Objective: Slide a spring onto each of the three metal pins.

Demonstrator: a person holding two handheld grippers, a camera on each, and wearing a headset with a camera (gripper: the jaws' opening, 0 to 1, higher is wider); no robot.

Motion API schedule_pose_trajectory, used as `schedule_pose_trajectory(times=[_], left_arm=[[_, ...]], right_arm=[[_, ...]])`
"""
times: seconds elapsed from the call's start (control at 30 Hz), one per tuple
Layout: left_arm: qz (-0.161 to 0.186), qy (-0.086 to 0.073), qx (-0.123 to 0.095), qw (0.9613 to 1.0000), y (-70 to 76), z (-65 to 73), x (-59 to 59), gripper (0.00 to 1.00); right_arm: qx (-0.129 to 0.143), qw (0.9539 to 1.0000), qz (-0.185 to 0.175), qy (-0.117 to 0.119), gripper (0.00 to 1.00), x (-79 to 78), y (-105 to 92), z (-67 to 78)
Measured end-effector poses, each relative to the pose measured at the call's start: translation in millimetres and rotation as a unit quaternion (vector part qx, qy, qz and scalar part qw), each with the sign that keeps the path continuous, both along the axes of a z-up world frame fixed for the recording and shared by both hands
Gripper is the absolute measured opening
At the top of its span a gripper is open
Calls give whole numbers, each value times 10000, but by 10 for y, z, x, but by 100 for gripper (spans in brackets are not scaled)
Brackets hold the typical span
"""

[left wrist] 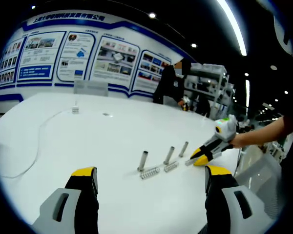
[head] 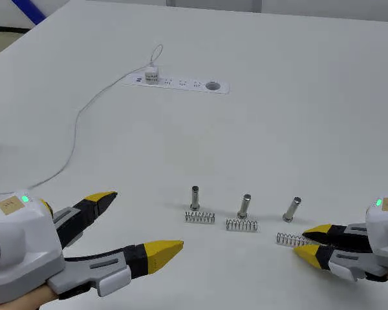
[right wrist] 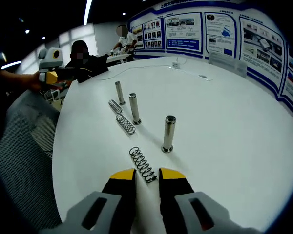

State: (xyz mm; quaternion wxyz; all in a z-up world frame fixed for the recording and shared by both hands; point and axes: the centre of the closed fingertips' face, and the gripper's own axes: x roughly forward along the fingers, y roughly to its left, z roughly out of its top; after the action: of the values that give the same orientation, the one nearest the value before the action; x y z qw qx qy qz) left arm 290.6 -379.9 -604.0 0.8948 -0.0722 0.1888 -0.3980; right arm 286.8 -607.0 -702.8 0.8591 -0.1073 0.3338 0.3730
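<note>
We risk flicking the small coiled steel spring (right wrist: 141, 165) away by pinching its tip; right tongs (right wrist: 147, 174) barely parted, left tongs (head: 147, 219) released.

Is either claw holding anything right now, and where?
Left claw holds nothing. Right claw brackets the near end of a coiled steel spring; grip cannot be told.

Three pins (head: 194, 197) (head: 244, 205) (head: 292, 209); three springs (head: 200, 217) (head: 241, 225) (head: 290, 239); one power strip (head: 181, 84).
</note>
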Motion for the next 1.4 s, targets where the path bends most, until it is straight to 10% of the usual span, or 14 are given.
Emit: schedule_pose_trajectory(times=[0.6, 1.4], left_arm=[[-185, 15, 67, 9998, -48, -30, -48, 90], [-738, -49, -134, 9972, -253, 45, -193, 82]], right_arm=[[-70, 9999, -26, -109, 11, -63, 40, 1], [268, 9962, 230, -800, 11, -266, 536, 562]])
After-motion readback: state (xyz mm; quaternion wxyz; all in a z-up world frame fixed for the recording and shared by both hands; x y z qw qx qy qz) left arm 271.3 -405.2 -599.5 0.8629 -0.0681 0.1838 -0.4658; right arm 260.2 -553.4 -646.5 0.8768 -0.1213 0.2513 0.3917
